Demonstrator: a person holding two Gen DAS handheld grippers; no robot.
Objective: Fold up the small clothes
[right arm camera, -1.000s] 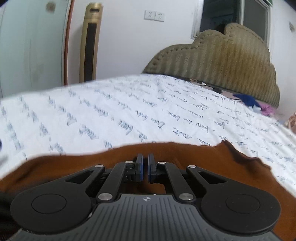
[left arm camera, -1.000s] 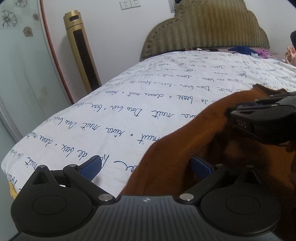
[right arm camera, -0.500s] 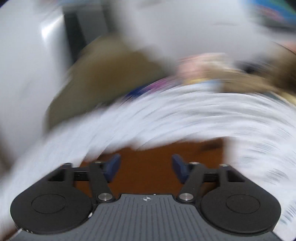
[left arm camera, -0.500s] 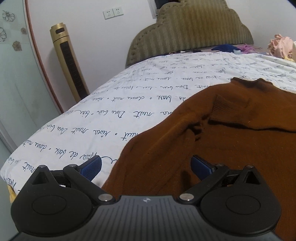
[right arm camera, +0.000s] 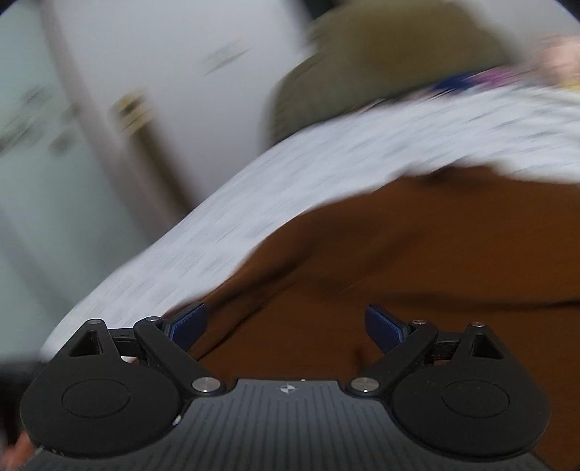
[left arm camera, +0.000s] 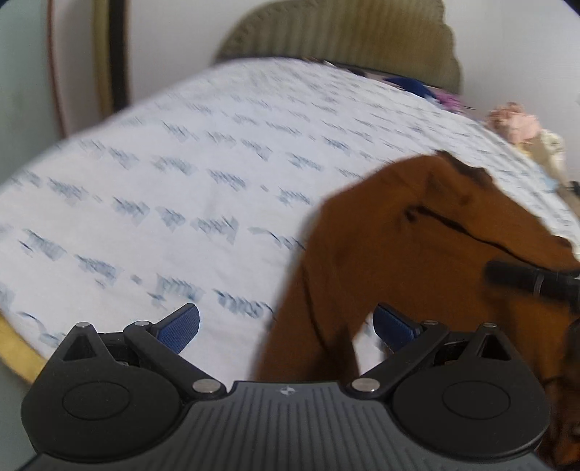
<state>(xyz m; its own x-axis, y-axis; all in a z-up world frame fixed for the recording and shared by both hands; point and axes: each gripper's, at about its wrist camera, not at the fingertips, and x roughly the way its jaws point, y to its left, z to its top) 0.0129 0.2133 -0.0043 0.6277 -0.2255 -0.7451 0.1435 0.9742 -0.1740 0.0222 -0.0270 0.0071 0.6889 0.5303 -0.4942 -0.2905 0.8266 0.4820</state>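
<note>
A brown knit sweater (left arm camera: 427,253) lies spread on the bed, its neckline toward the headboard. My left gripper (left arm camera: 286,328) is open, its blue pads (left arm camera: 181,326) wide apart. The sweater's lower left edge lies between them, untouched. A black piece of the right hand's tool (left arm camera: 525,279) pokes in over the sweater at the right edge. In the blurred right wrist view, my right gripper (right arm camera: 286,326) hovers over the sweater (right arm camera: 398,261). Its jaws are opening, and only the flat cloth below shows between them, unpinched.
The sweater lies on a white bedsheet (left arm camera: 163,188) printed with blue script. An olive padded headboard (left arm camera: 344,32) stands at the far end. Blue and purple clothes (left arm camera: 417,87) and a pink bundle (left arm camera: 514,121) lie near it. A yellow bed edge (left arm camera: 18,355) shows lower left.
The right gripper went from shut on the sweater's edge to wide open and swung sideways. The left gripper's view swung across the bed, and the sweater now sits further right.
</note>
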